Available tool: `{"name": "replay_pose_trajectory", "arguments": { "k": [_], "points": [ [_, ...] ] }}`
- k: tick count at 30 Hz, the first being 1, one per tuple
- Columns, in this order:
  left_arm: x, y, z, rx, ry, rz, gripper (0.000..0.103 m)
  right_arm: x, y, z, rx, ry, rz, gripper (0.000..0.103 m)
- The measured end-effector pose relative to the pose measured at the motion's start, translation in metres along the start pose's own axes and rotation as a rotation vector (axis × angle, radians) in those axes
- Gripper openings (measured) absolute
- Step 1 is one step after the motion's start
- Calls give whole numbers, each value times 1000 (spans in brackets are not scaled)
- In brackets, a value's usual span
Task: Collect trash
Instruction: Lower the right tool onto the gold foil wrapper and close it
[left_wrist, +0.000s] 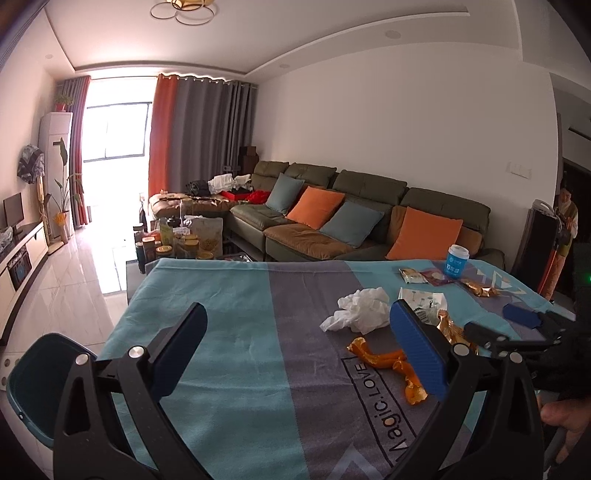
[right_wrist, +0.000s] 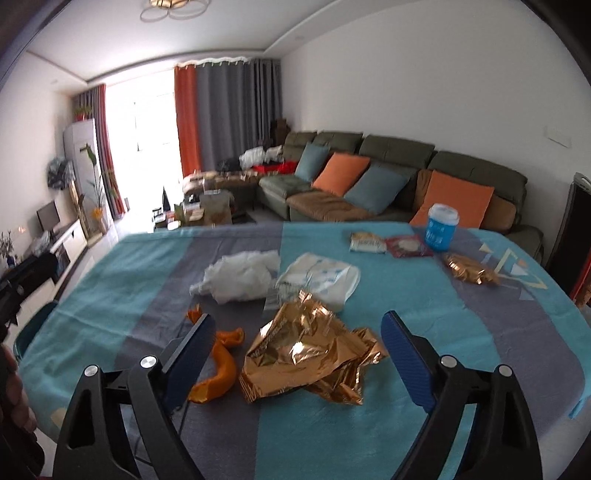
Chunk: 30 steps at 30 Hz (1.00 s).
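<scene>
My right claw (right_wrist: 297, 341), wide open and empty, straddles the crumpled gold foil wrapper (right_wrist: 310, 354); my left claw (left_wrist: 299, 349) gapes empty over the cloth-covered tabletop (left_wrist: 229, 332).

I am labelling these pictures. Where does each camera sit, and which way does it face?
Left wrist: on the left gripper, open over the striped tablecloth, facing the green sofa; right gripper at right.
Right wrist: on the right gripper, open above the crumpled gold foil wrapper.
Shared: white crumpled tissue, blue cup.
</scene>
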<state>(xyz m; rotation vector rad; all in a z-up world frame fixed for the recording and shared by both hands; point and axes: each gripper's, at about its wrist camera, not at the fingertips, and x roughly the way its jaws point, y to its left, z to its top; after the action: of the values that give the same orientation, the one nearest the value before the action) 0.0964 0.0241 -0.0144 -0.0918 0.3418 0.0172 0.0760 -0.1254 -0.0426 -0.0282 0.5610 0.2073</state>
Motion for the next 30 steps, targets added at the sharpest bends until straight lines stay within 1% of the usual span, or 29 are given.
{"name": "replay_pose_trajectory", "arguments": {
  "k": [3, 4, 12, 14, 16, 19, 21, 23, 26, 30],
  "points": [
    [7, -1, -3, 5, 18, -6, 97, 13, 0, -4, 5, 43, -2, 82],
    [8, -2, -4, 6, 21, -6, 98, 17, 0, -4, 6, 55, -4, 79],
    [23, -3, -8, 3, 46, -19, 98, 49, 3, 0, 18, 116, -13, 71],
    [27, -3, -9, 3, 54, -21, 98, 57, 4, -1, 15, 137, -13, 66],
    [31, -4, -10, 1, 62, -25, 98, 62, 4, -3, 13, 158, -5, 53],
    [39, -5, -11, -1, 74, -31, 98, 65, 3, -6, 13, 174, 6, 41],
    [42, -7, -12, 1, 78, -35, 98, 64, 3, -6, 17, 175, 12, 37],
    [45, -8, -13, 4, 83, -38, 98, 62, 1, -7, 26, 179, 27, 27],
    [49, -10, -14, 2, 94, -45, 98, 63, -1, -12, 34, 196, 41, 23],
    [52, -17, -13, 16, 92, -55, 98, 61, -6, -13, 59, 188, 61, 20]
  ]
}}
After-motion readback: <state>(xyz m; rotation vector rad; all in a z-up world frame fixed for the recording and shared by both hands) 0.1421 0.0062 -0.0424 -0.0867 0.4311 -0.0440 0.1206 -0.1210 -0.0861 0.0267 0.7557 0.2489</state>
